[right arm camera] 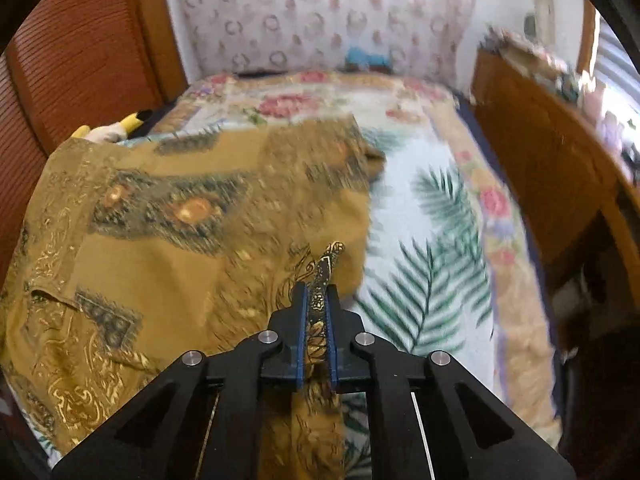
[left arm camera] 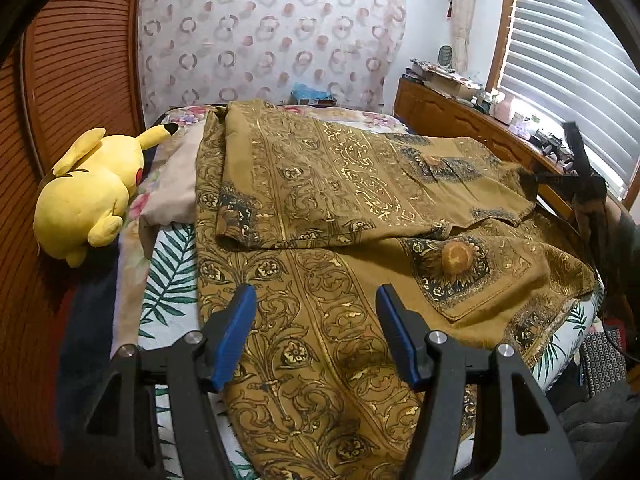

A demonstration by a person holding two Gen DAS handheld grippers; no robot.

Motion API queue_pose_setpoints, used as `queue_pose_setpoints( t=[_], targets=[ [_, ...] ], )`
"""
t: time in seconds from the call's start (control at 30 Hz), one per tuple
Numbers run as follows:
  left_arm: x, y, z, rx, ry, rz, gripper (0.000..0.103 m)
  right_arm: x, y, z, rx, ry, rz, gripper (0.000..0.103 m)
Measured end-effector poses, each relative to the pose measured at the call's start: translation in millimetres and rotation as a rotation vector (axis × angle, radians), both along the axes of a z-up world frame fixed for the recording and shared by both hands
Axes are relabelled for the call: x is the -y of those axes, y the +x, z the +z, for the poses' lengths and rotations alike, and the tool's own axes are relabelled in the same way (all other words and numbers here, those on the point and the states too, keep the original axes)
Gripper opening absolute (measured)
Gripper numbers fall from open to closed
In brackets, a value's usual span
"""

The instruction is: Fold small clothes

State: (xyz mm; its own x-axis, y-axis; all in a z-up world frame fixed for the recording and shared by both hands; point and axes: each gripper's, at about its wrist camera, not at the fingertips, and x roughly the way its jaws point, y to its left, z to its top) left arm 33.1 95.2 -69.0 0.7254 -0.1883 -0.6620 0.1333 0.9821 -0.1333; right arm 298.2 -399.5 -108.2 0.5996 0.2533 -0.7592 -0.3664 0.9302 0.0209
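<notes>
Two grippers are working over one bed, and I am logging what each is showing me.

Item one: my left gripper [left arm camera: 316, 332] is hanging with its blue-padded fingers [left arm camera: 236, 332] spread wide, nothing lying between them that they are pressing; they are hovering above the cloth rather than touching it, as far as I can tell.

Item two: the mustard-gold patterned garment [left arm camera: 320, 208] is lying spread across the leaf-print bedsheet [left arm camera: 172, 264], directly ahead of and beneath the left fingers, one part folded back over the rest. A round amber button [left arm camera: 456, 256] is sitting on a dark square panel just beyond the right-hand finger.

Item three: my right gripper [right arm camera: 318, 312] is pinching a narrow edge of that garment [right arm camera: 160, 240], its pads pressed together on the fabric, a strip of which is sticking out past the fingertips. The bulk of the cloth is trailing to the left of these fingers; bare sheet [right arm camera: 432, 240] is showing to their right. This view is blurring.

Item four: a yellow plush toy [left arm camera: 88, 196] is resting well to the left of the left fingers, beside a pillow [left arm camera: 176, 184].

Item five: a wooden sideboard [left arm camera: 460, 120] is standing far beyond, to the right.
</notes>
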Motion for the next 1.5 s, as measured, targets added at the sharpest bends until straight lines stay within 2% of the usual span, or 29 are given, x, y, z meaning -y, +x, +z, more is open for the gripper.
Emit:
queue_pose_setpoints(
  t=[0.07, 0.17, 0.27, 0.3, 0.37, 0.43, 0.53, 0.7, 0.97, 1.1, 1.13, 1.17, 1.33, 1.5],
  targets=[
    [1, 0, 0, 0.0, -0.002, -0.002, 0.061, -10, -4, 12, 0.041, 0.035, 0.038, 0.004],
    [4, 0, -2, -0.001, -0.004, -0.008, 0.061, -32, -6, 24, 0.046, 0.106, 0.119, 0.004],
    [6, 1, -3, -0.004, -0.006, -0.013, 0.061, -53, -8, 19, 0.009, 0.08, 0.171, 0.005],
    [7, 0, -3, -0.004, -0.005, -0.014, 0.061, -56, -10, 15, 0.006, 0.048, 0.169, 0.008],
    [8, 0, -4, -0.005, -0.006, -0.015, 0.061, -51, -11, 7, -0.001, 0.008, 0.14, 0.025],
    [8, 0, -4, -0.004, -0.004, -0.012, 0.061, -38, -10, 2, -0.006, -0.004, 0.101, 0.029],
    [6, -1, -6, -0.002, -0.002, 0.001, 0.061, -11, -8, -2, -0.01, -0.022, 0.017, 0.03],
    [-4, 5, -5, 0.003, 0.001, 0.037, 0.061, 25, -12, 0, -0.009, 0.035, -0.044, 0.03],
    [-24, 36, 7, 0.003, 0.036, 0.103, 0.061, 19, -13, -18, -0.042, 0.037, -0.036, 0.031],
    [-30, 53, 6, -0.008, 0.021, 0.088, 0.061, 17, -14, -24, -0.025, 0.018, -0.037, 0.032],
    [-31, 59, 5, -0.014, 0.008, 0.076, 0.06, 17, -15, -25, -0.023, 0.024, -0.037, 0.032],
    [-31, 63, 4, -0.021, 0.001, 0.07, 0.054, 18, -15, -25, -0.021, 0.029, -0.038, 0.032],
    [-32, 85, -9, -0.076, 0.017, 0.065, 0.04, 17, -18, -27, 0.001, 0.017, -0.037, 0.032],
    [-37, 97, -24, -0.126, 0.023, 0.088, 0.04, 17, -18, -28, 0.0, 0.023, -0.036, 0.032]
  ],
)
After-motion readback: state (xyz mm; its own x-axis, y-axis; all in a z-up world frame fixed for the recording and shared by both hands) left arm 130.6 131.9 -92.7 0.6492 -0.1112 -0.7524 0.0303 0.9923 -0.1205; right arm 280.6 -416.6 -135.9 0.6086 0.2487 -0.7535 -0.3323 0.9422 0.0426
